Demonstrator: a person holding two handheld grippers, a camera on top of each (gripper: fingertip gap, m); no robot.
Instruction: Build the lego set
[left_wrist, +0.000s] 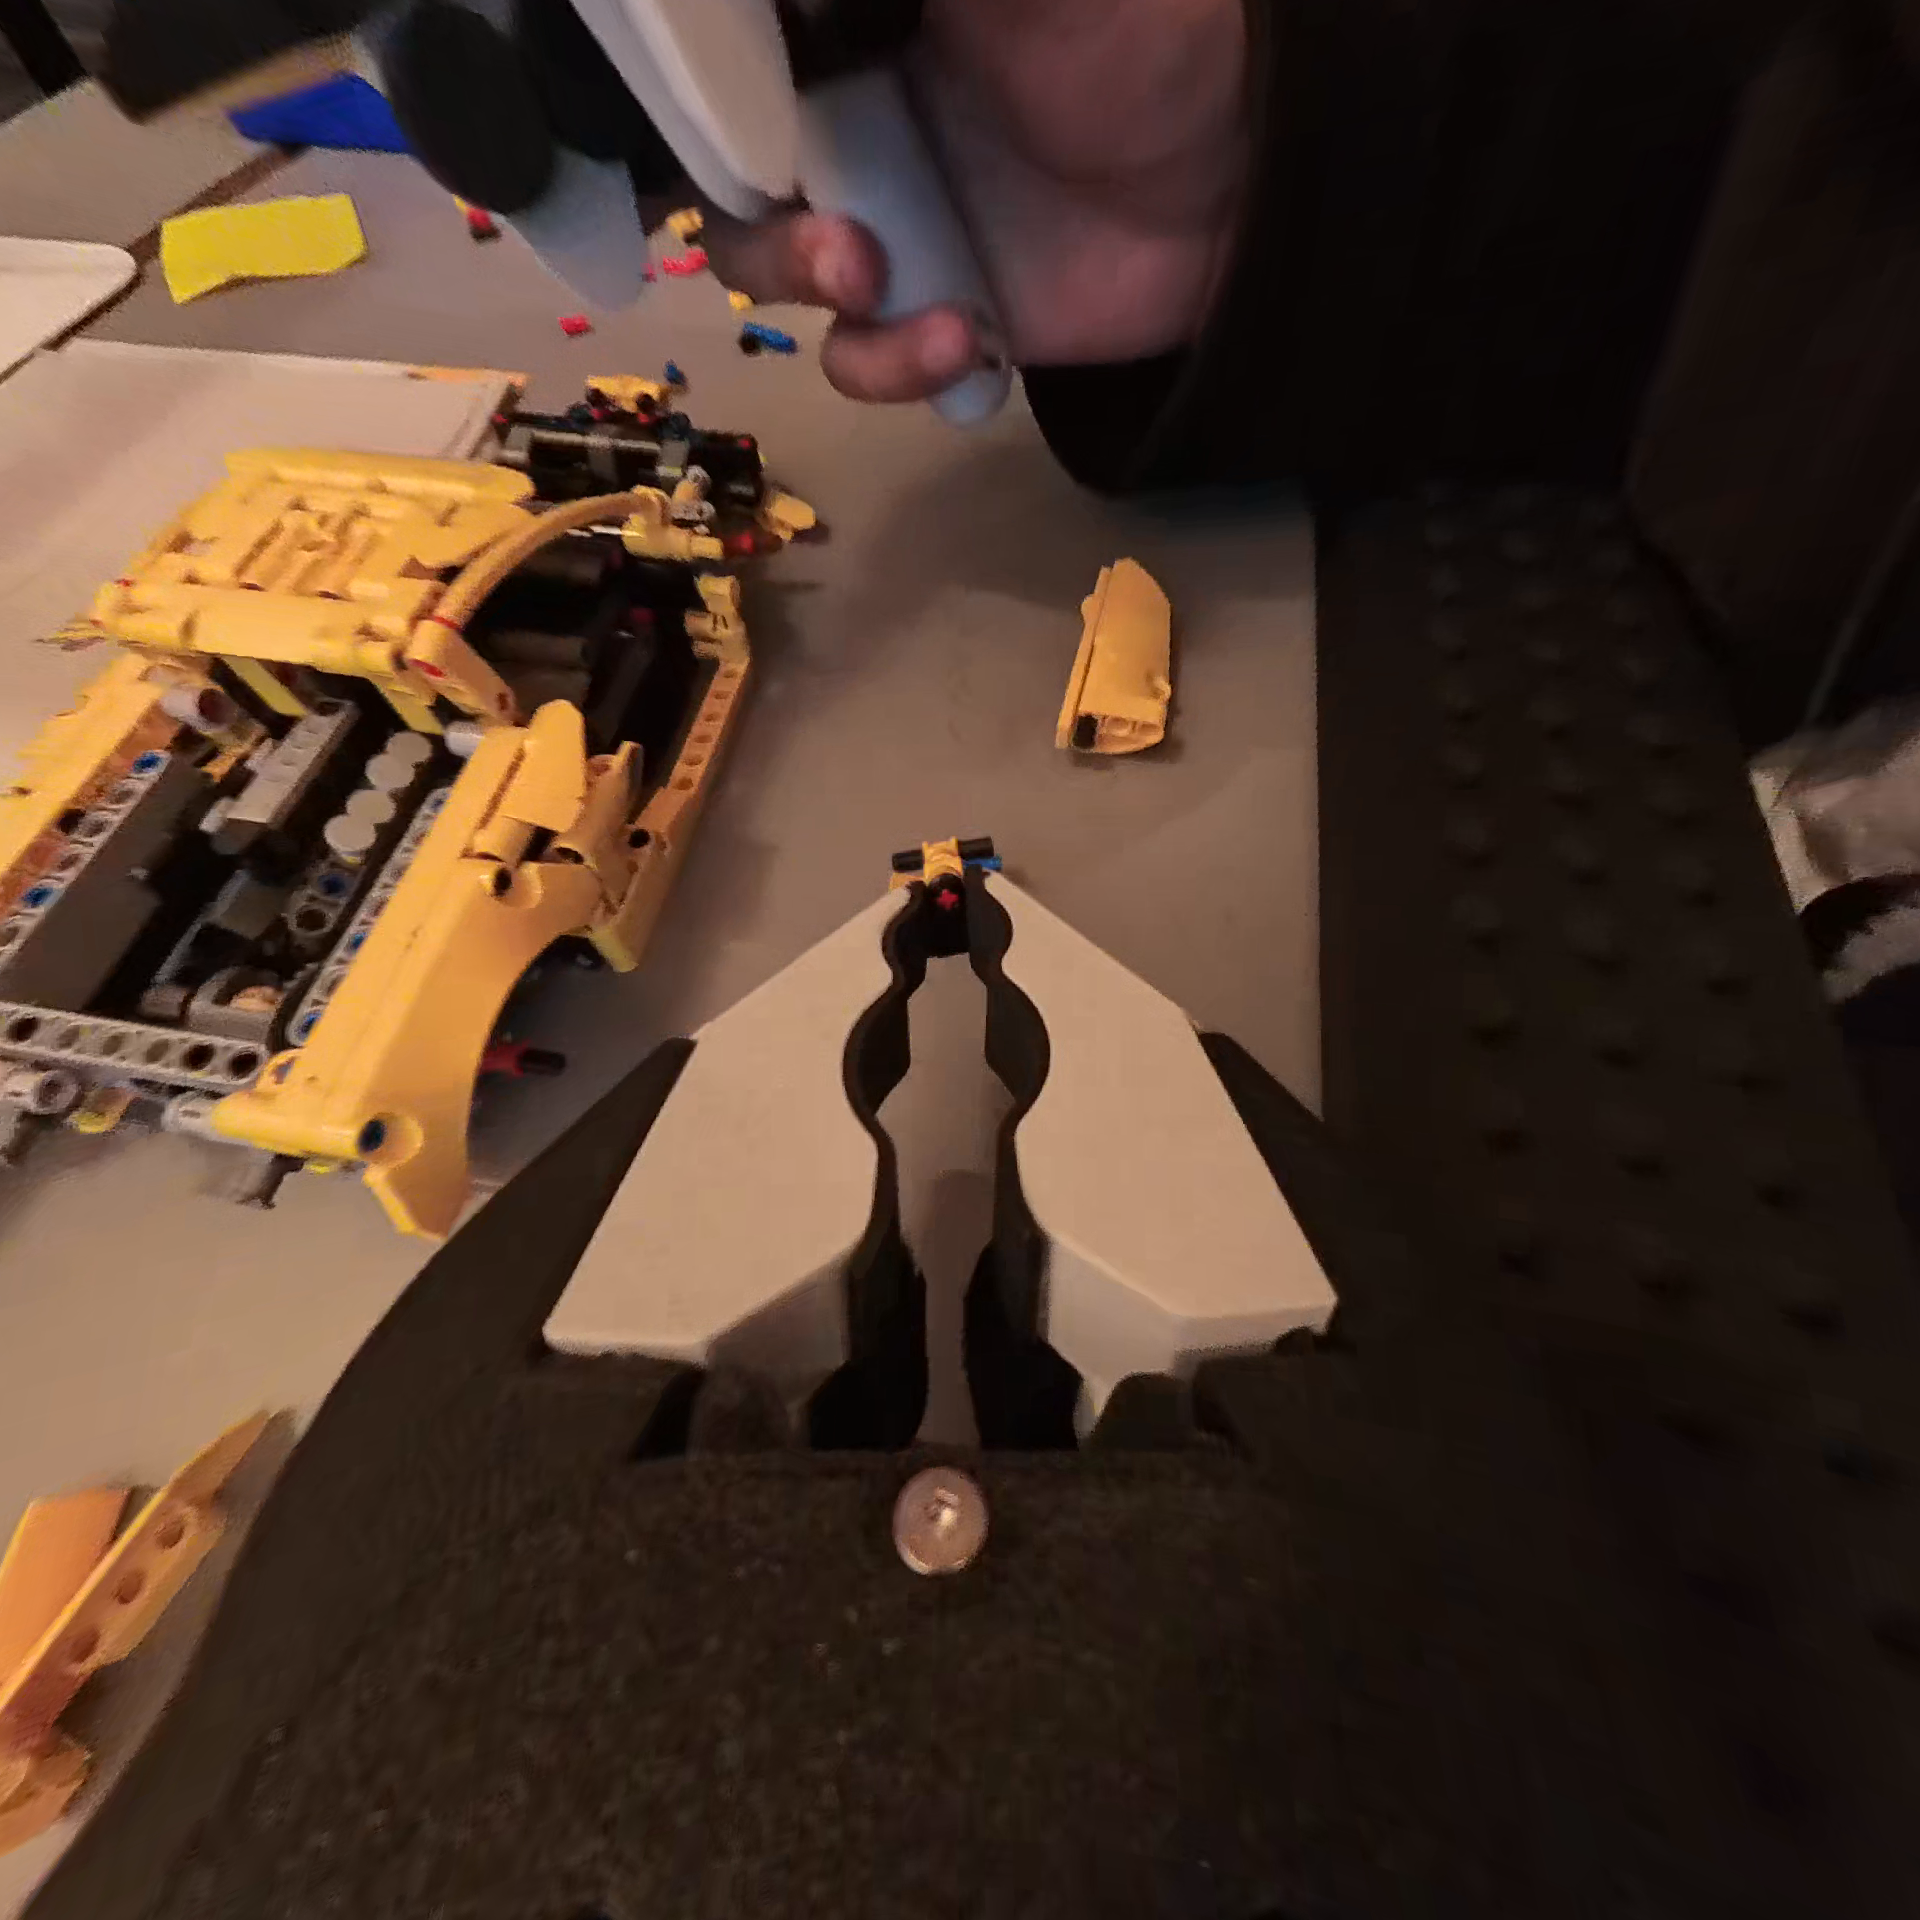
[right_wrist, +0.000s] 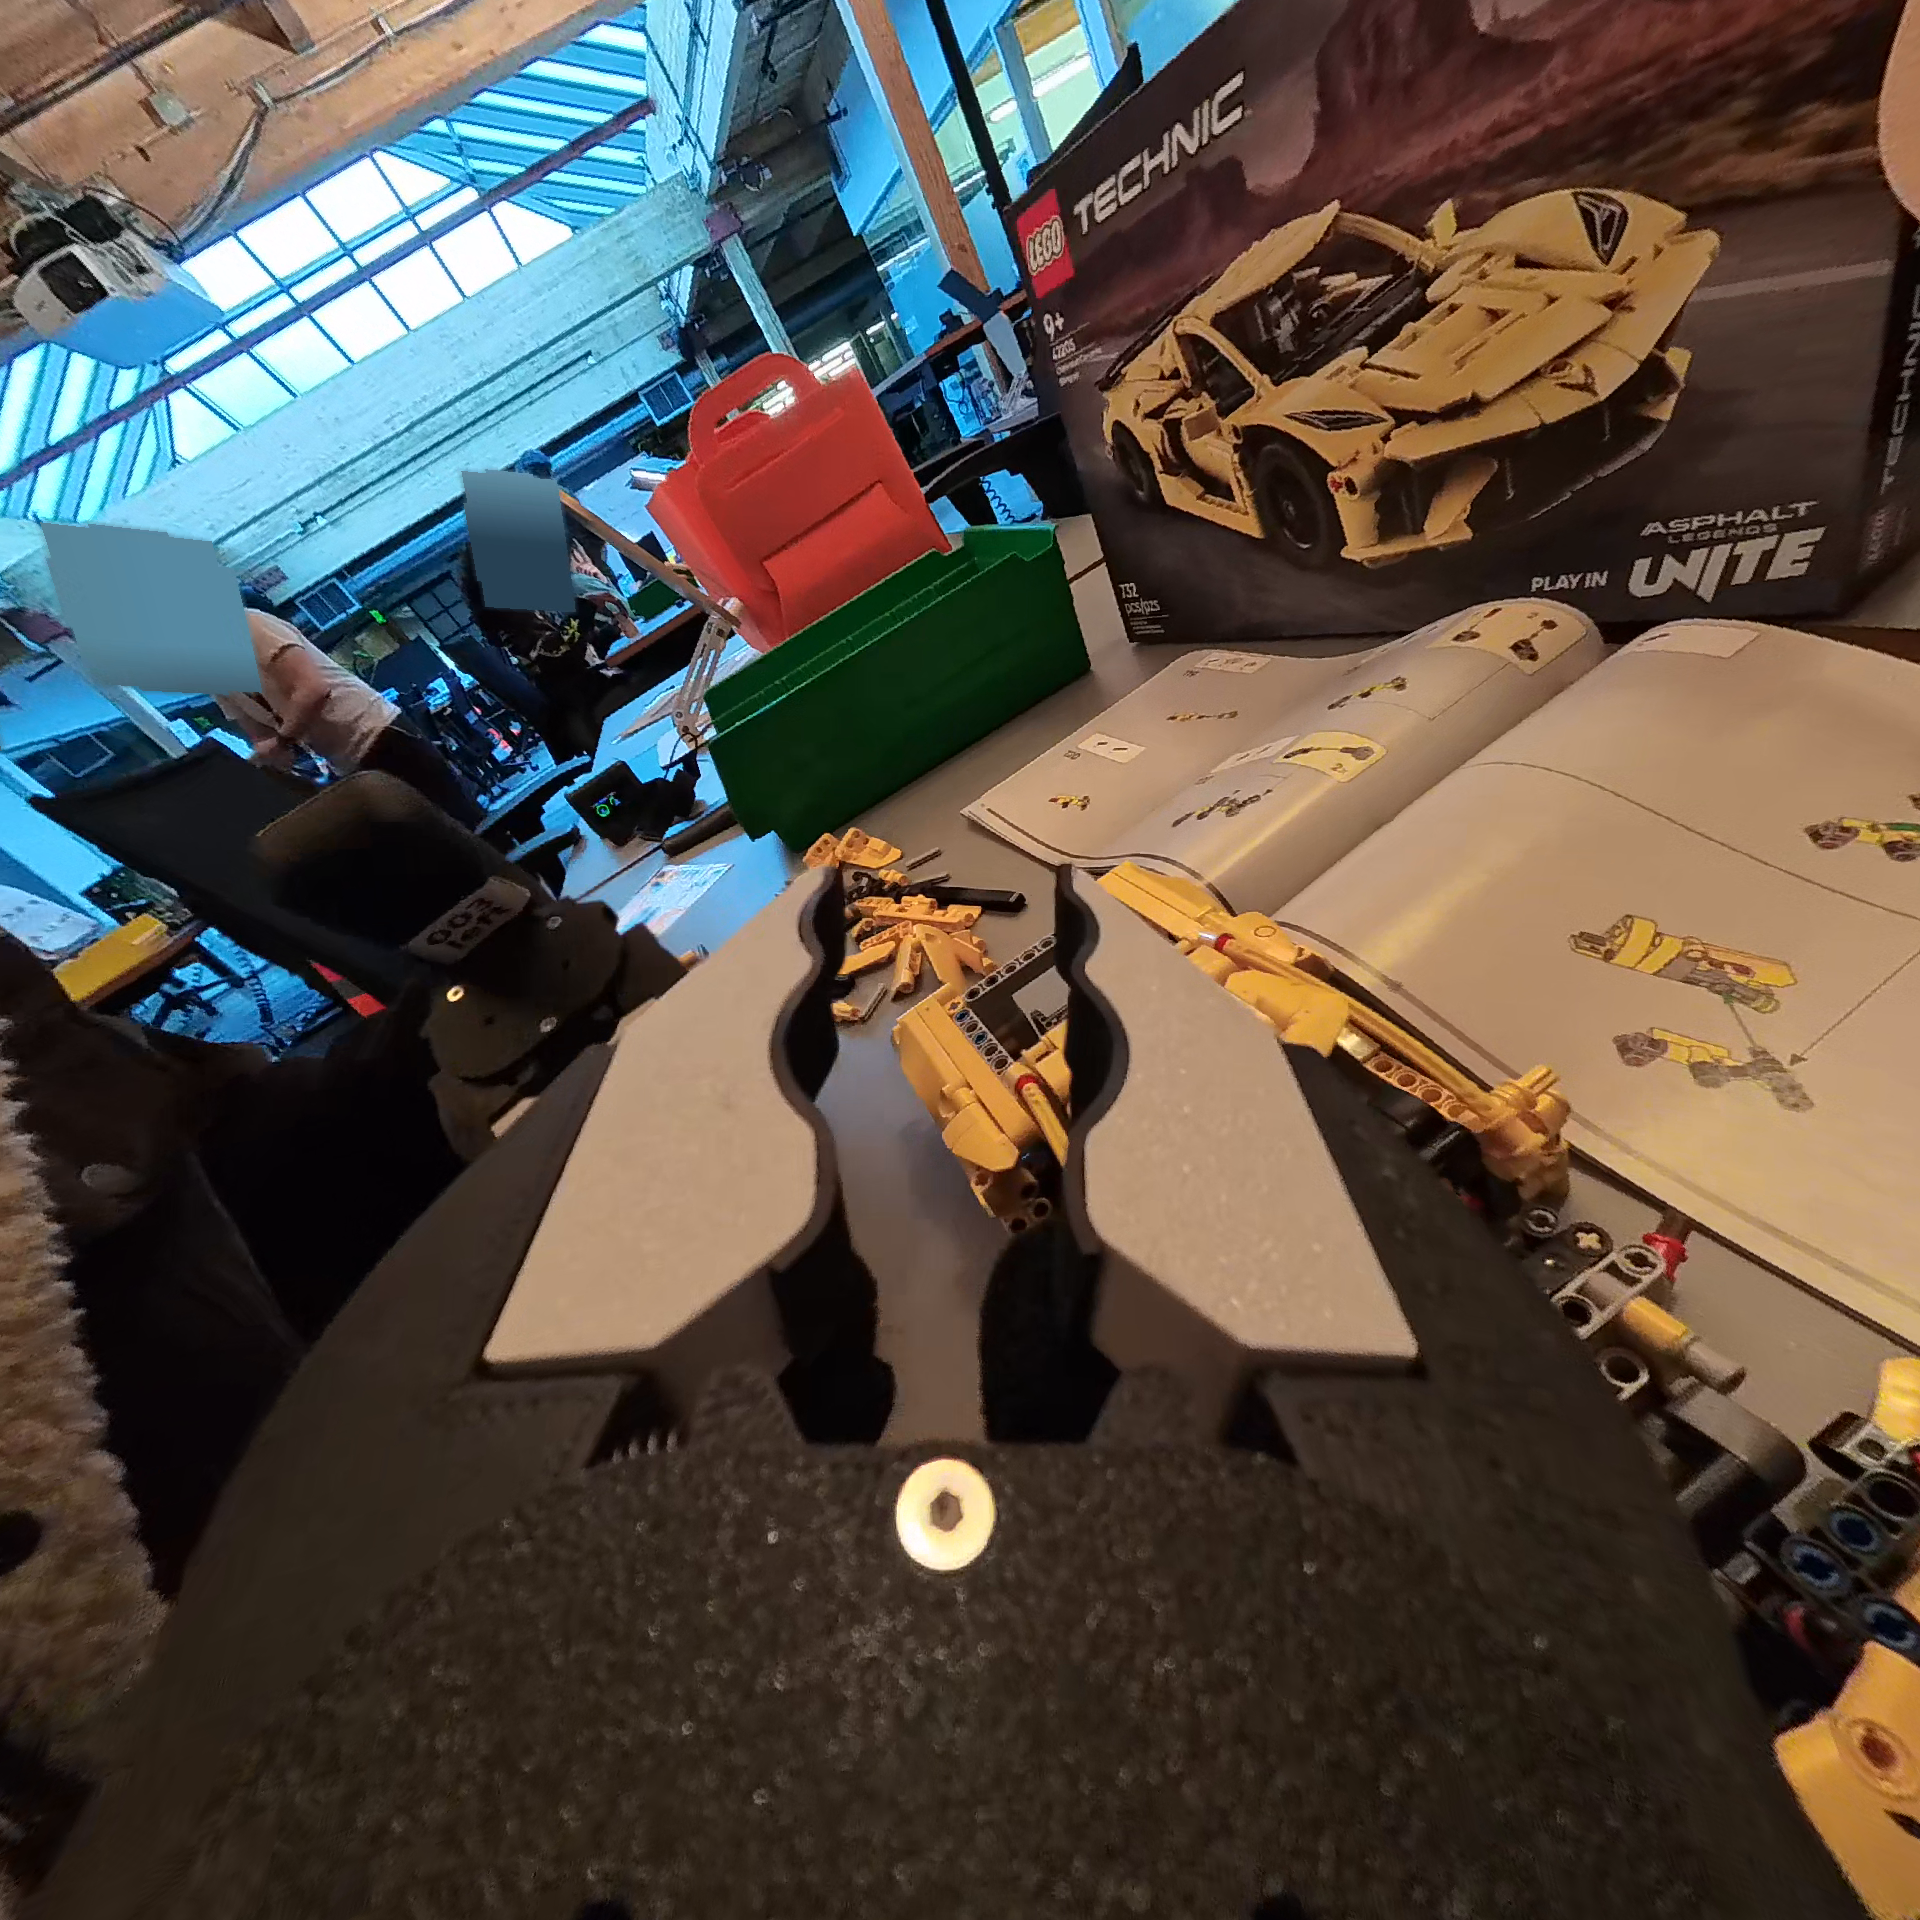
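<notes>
In the left wrist view my left gripper (left_wrist: 945, 899) is shut on a small yellow connector piece with black and blue pins (left_wrist: 945, 860), held above the grey table. The half-built yellow car (left_wrist: 343, 790) lies to its left. A loose yellow curved panel (left_wrist: 1117, 660) lies ahead and to the right. The other gripper's grey handle, held by a hand (left_wrist: 904, 301), is at the top. In the right wrist view my right gripper (right_wrist: 945, 904) is open and empty, above the car's yellow body (right_wrist: 987, 1081). The open instruction booklet (right_wrist: 1507, 831) lies to the right.
The set's box (right_wrist: 1455, 343) stands at the back right. A green bin (right_wrist: 904, 686) holds a red carton (right_wrist: 800, 499). Loose yellow pieces (right_wrist: 904, 914) lie ahead. Small red and blue pins (left_wrist: 675, 265) and a yellow sheet (left_wrist: 260, 244) lie at the far side. The table edge (left_wrist: 1320, 831) runs on the right. Left tips to right tips: about 15 cm.
</notes>
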